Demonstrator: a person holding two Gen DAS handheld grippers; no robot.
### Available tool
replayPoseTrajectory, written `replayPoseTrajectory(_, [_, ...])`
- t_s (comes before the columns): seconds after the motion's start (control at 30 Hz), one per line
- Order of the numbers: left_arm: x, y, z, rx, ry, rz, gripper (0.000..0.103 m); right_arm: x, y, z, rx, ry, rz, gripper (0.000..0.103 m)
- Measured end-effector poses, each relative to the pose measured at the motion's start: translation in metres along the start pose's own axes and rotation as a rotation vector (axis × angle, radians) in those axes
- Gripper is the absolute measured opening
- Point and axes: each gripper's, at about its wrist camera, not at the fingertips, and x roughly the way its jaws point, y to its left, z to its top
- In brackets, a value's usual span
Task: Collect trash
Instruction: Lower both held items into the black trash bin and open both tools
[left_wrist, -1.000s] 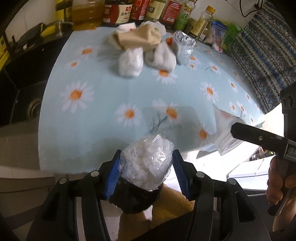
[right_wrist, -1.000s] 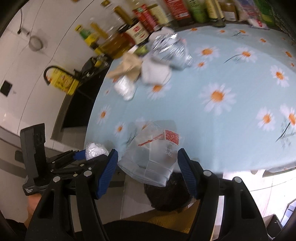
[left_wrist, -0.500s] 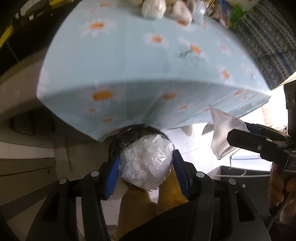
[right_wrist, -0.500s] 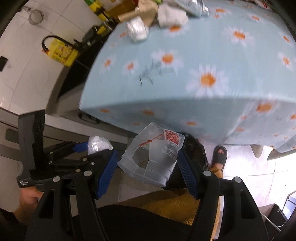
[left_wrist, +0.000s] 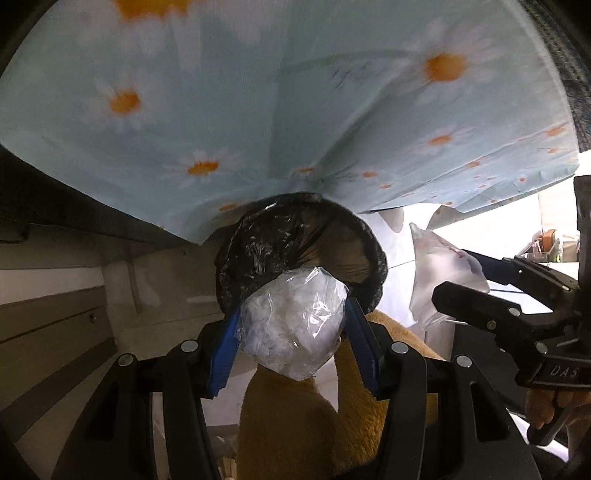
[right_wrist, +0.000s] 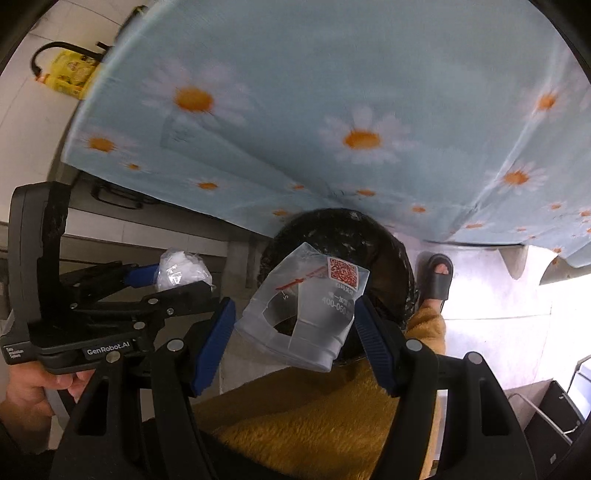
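- The left gripper (left_wrist: 291, 343) clamps a crumpled clear plastic ball (left_wrist: 293, 325) between its blue pads, right above the bin's near rim
- The right gripper (right_wrist: 295, 332) grips a flattened translucent bag (right_wrist: 314, 302) with a red QR label, both pads against its sides
- The bag hangs over the mouth of the trash bin (right_wrist: 343, 229), which has a black liner and stands just under the hanging edge of the daisy tablecloth (right_wrist: 295, 74)
- Something brown seems to lie inside the bin, though the view is too blurred to name it
- A foot in a dark slipper (right_wrist: 439, 277) stands just beside the bin, on its right in the right wrist view
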Motion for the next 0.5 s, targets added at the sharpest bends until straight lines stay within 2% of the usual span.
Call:
replayPoseTrajectory(0.07, [0.014, 0.004, 0.002, -0.006, 0.020, 0.017, 0.053, 0.012, -0.005, 0.000, 0.009, 0.010, -0.003, 0.067])
replayPoseTrajectory(0.2, [0.041, 0.014, 0.005, -0.053, 0.060, 0.004, 0.053, 0.030, -0.017, 0.000, 0.039, 0.013, 0.008, 0.067])
replayPoseTrajectory(0.4, [0.053, 0.022, 0.007, -0.093, 0.078, -0.020, 0.054, 0.038, -0.028, 0.000, 0.103, -0.002, 0.027, 0.068])
replayPoseTrajectory(0.43, [0.052, 0.022, 0.008, -0.095, 0.076, -0.018, 0.056, 0.039, -0.030, 0.001, 0.112, 0.001, 0.034, 0.069])
replayPoseTrajectory(0.47, [0.051, 0.022, 0.009, -0.094, 0.078, -0.020, 0.065, 0.040, -0.031, 0.002, 0.121, 0.008, 0.032, 0.074])
replayPoseTrajectory(0.5, [0.051, 0.022, 0.009, -0.097, 0.079, -0.026, 0.070, 0.039, -0.033, 0.002, 0.124, 0.006, 0.034, 0.076])
